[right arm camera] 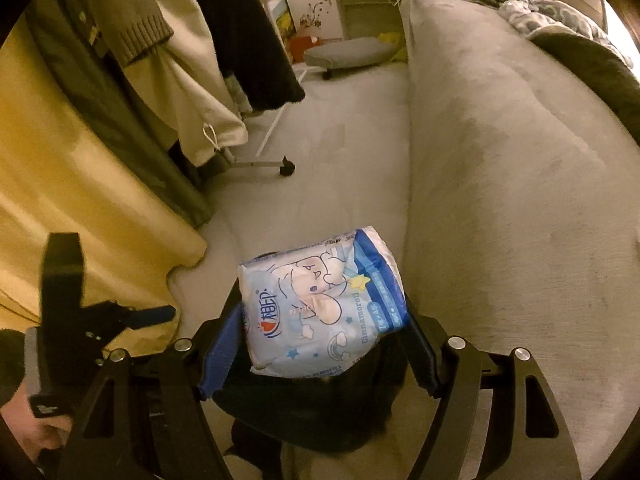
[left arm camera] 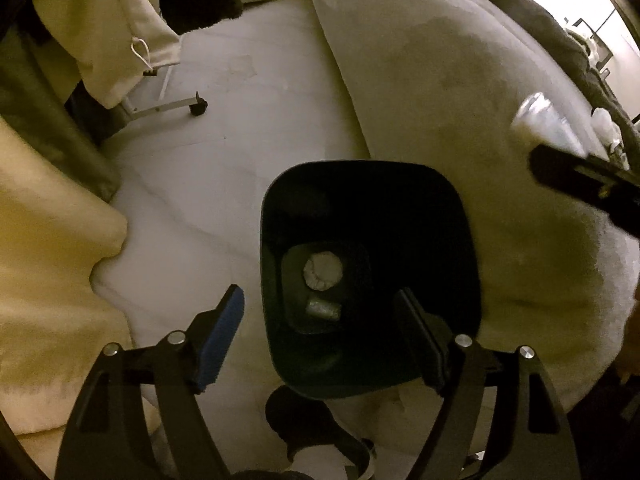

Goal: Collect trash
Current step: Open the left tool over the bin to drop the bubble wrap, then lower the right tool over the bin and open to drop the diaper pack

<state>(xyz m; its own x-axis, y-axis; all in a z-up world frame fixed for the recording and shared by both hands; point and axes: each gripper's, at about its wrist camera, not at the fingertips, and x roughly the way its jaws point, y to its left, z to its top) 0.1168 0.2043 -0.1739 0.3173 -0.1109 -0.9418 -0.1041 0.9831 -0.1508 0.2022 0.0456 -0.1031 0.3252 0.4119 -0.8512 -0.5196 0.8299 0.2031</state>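
Note:
A black bin (left arm camera: 466, 248) stands on the pale floor beside the sofa. At its bottom lie a crumpled paper ball (left arm camera: 322, 271) and a small pale can-like piece (left arm camera: 323, 309). My left gripper (left arm camera: 320, 332) hangs over the bin's near rim, open, with nothing between its fingers. In the right wrist view my right gripper (right arm camera: 324, 320) is shut on a blue-and-white tissue pack (right arm camera: 320, 304) with a cartoon print, held above the dark bin (right arm camera: 304, 412). The right gripper's black body (left arm camera: 580, 180) and the blurred pack (left arm camera: 544, 120) show at the right edge of the left wrist view.
A grey sofa (right arm camera: 500, 160) runs along the right. Hanging clothes on a wheeled rack (right arm camera: 286, 169) and a yellow blanket (right arm camera: 80, 200) crowd the left. A dark shoe (left arm camera: 304, 420) sits just below the bin. Pale floor (left arm camera: 240, 140) stretches between rack and sofa.

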